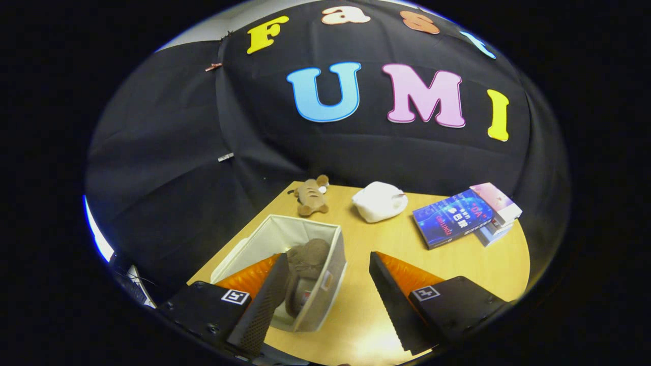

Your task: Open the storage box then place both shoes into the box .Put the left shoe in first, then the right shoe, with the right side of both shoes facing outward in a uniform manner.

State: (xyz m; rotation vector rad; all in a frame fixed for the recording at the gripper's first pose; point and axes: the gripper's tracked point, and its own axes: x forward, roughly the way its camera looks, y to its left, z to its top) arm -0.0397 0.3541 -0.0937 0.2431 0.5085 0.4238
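The tool (325, 284) is wide open and holds nothing. At 10 o'clock from it, the open storage box (325, 282) on the tabletop (457, 264) has brown shoes (305, 264) inside. Placing seems finished; next, probably withdraw.

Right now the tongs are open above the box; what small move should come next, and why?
Probably lift back and look for the second shoe. The tongs are open and empty, and a brown shoe already lies inside the open storage box, apparently alone. Whether a second shoe lies beneath it I cannot tell.
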